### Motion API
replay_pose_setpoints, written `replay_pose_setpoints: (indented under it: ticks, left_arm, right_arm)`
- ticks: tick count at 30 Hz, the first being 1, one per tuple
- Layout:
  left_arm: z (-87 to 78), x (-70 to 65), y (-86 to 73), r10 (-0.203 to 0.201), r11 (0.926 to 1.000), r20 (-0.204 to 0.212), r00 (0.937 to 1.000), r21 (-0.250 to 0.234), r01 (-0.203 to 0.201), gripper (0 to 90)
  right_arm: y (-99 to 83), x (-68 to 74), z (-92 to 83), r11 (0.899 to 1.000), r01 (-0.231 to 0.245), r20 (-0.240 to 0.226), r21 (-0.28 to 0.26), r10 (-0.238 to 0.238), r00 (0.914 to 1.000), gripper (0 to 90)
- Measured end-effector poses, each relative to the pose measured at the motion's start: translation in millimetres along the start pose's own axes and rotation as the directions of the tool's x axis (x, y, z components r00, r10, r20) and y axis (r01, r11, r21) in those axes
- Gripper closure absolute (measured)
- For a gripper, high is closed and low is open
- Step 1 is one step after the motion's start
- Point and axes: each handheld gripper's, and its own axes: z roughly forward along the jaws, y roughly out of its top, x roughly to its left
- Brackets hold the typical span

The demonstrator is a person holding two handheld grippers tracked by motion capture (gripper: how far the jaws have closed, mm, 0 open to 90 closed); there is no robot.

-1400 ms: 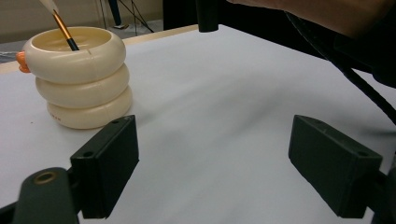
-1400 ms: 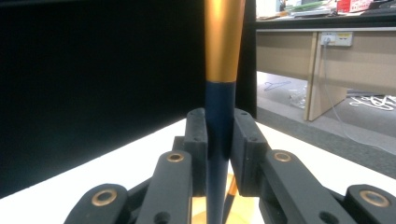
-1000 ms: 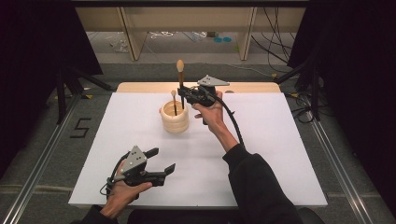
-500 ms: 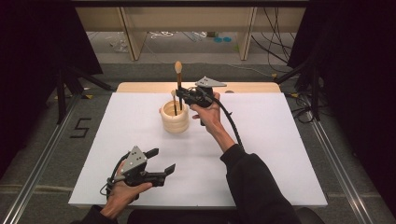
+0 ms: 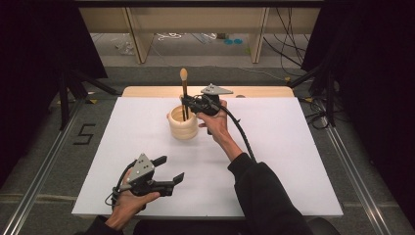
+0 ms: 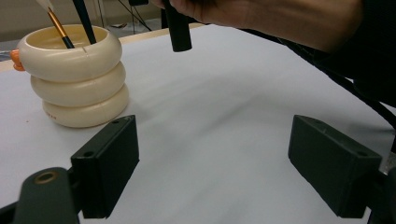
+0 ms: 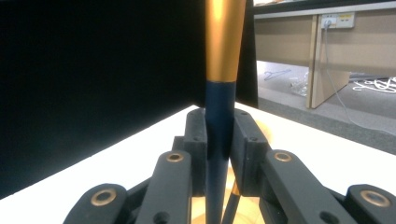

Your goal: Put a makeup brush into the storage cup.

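The right gripper point(image 5: 188, 104) is clamped on the dark handle of a makeup brush point(image 5: 184, 95), holding it upright with its lower end inside the cream holder point(image 5: 183, 125). In the right gripper view the two black jaws press flat against either side of the navy handle point(image 7: 219, 140), just below the gold ferrule point(image 7: 224, 39); gripping that low keeps the brush vertical so it can pass straight through the holder's mouth. The pale, rounded brush tip sits at the top, pointing to twelve o'clock in the high view.

The holder stands near the middle of the white table point(image 5: 293, 161), toward its far edge, at about eleven o'clock from the person's right hand. It looks like three stacked, smooth, glossy rings, probably ceramic or plastic, with an open top. In the left gripper view a second, thinner brush point(image 6: 58, 25) with an orange-gold ferrule leans against its inner rim, and a small orange thing peeks out at the holder's nine o'clock side; what it is cannot be told.

The left gripper point(image 5: 169, 171) rests near the table's front edge, at about seven o'clock from the holder, jaws spread wide and empty, apparently just waiting.
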Motion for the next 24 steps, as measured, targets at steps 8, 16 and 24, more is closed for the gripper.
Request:
replay_pose_setpoints:
  ticks: [8,16,24]
  left_arm:
    - [0.3,0.8,0.0,-0.006,1.0000,-0.006,1.0000,0.000,0.006,16.0]
    - [-0.4,0.5,0.0,-0.020,0.9998,-0.013,0.9997,-0.001,0.020,16.0]
    - [-1.0,2.7,0.2,-0.027,0.9996,-0.015,0.9995,-0.007,0.027,16.0]
  right_arm:
    - [-0.1,-5.4,-4.8,0.996,-0.061,0.066,0.068,0.057,0.9962,37.9]
    - [9.5,-6.0,-21.7,0.997,-0.021,0.080,0.073,0.016,0.9967,31.5]
    - [13.6,-0.7,-42.7,0.997,0.006,0.056,0.082,-0.011,0.9984,30.8]
